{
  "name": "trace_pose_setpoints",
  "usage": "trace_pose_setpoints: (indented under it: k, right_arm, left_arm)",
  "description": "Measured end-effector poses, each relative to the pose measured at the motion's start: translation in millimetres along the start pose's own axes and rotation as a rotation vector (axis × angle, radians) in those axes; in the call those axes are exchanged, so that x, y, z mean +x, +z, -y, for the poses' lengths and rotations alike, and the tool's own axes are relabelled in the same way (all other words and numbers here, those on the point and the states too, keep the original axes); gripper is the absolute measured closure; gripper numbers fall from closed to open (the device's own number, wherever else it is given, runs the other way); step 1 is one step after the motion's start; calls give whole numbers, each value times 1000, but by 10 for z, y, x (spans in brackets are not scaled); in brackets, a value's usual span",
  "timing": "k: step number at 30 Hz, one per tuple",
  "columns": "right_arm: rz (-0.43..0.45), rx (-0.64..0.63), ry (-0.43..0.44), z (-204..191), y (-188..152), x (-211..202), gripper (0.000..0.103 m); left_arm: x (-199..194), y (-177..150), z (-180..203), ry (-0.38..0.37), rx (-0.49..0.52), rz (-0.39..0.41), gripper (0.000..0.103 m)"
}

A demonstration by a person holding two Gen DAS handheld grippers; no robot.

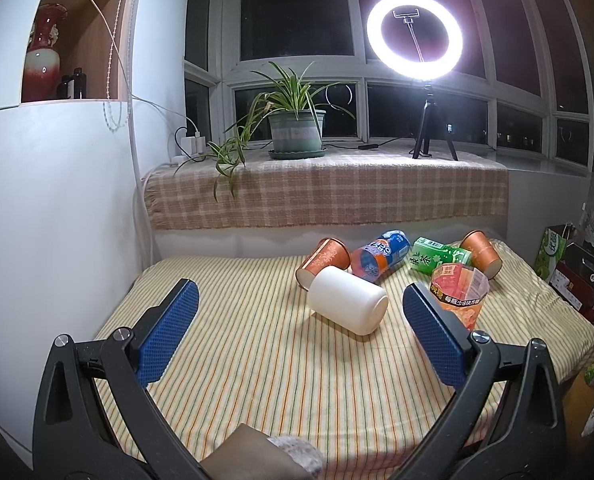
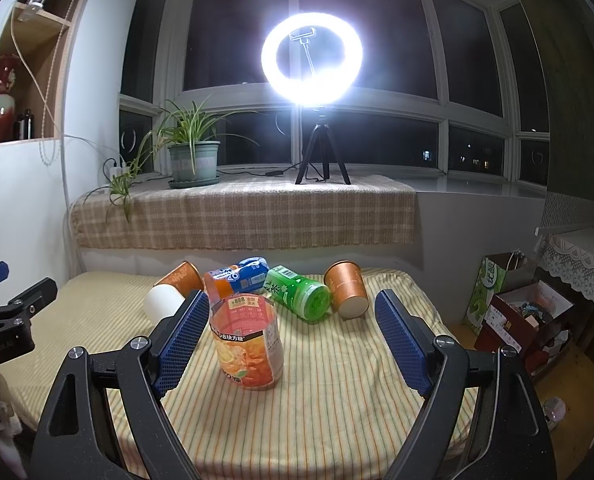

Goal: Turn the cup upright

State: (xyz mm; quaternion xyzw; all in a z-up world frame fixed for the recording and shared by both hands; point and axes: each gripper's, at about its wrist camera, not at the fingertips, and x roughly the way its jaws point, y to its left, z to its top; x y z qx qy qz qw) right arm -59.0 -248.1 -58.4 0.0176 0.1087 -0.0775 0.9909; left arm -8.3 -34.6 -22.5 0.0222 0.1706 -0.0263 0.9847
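Observation:
A white cup (image 1: 348, 305) lies on its side on the striped cloth, between and just beyond my open left gripper (image 1: 301, 310). In the right wrist view it (image 2: 162, 304) shows partly behind the left finger. Two orange paper cups (image 1: 324, 258) (image 1: 481, 253) lie on their sides further back; they show in the right wrist view too (image 2: 182, 276) (image 2: 347, 288). A cut-open orange bottle cup (image 2: 247, 344) stands upright between the fingers of my open right gripper (image 2: 293, 316), touching neither; in the left view it (image 1: 459, 292) is behind the right finger.
A blue-orange cut bottle (image 1: 381, 256) and a green tea bottle (image 2: 299, 292) lie on their sides at the back. The striped table (image 1: 257, 360) ends against a plaid-covered sill with a plant (image 1: 295, 128) and ring light (image 1: 415, 36). Boxes (image 2: 525, 320) stand right of the table.

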Motion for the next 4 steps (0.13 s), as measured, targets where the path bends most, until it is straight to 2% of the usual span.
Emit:
trace_pose_setpoints:
  k: [4]
  right_arm:
    - [-8,-3,0,11,-39,14,18]
  left_arm:
    - [14,-27,30,27,6,8,0]
